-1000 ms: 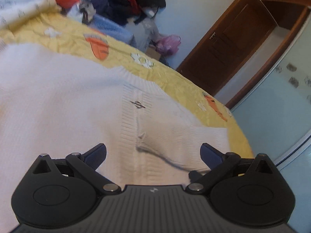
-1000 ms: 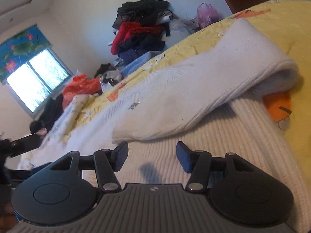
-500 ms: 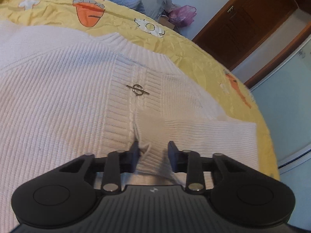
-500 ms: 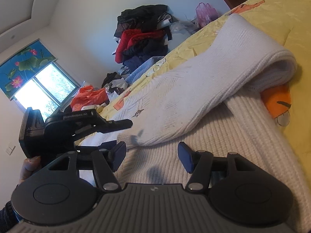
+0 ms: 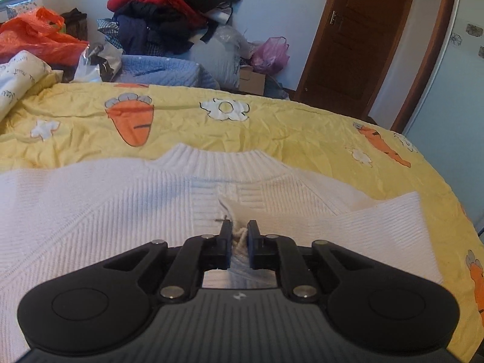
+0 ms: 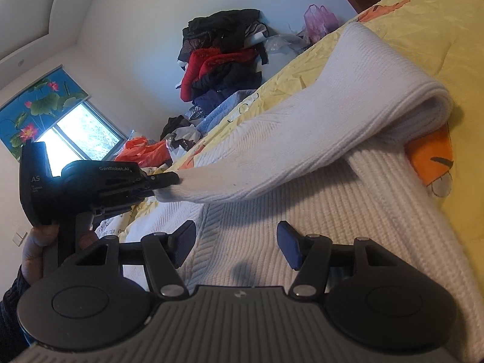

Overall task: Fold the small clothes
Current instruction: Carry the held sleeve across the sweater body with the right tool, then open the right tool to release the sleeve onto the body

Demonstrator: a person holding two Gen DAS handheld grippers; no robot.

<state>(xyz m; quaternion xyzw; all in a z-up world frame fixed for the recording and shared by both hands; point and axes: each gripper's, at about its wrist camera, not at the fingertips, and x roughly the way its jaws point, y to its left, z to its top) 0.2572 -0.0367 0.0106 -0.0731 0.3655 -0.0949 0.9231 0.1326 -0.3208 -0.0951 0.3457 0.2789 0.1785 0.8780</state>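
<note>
Sleeve cuff (image 5: 239, 240) pinched, sweater (image 5: 90, 211) mid-bedspread (image 5: 302, 133).

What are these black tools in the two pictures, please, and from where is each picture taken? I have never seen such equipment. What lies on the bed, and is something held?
There is no robot here. A person holds a two-finger gripper in each hand, and each gripper carries a wide-angle camera that looks forward along its fingers; the black shape at the bottom of each picture is that gripper itself.

The left wrist picture shows the left gripper shut on the cuff of a white knitted sweater. Its jaws have just closed on this cuff. The sweater lies flat on a yellow bedsheet printed with carrots.

The right wrist picture shows the right gripper open above the sweater, holding nothing. On its left you see the left gripper from the side, in the person's hand, lifting the sleeve by its cuff.

A pile of clothes lies behind the bed.
</note>
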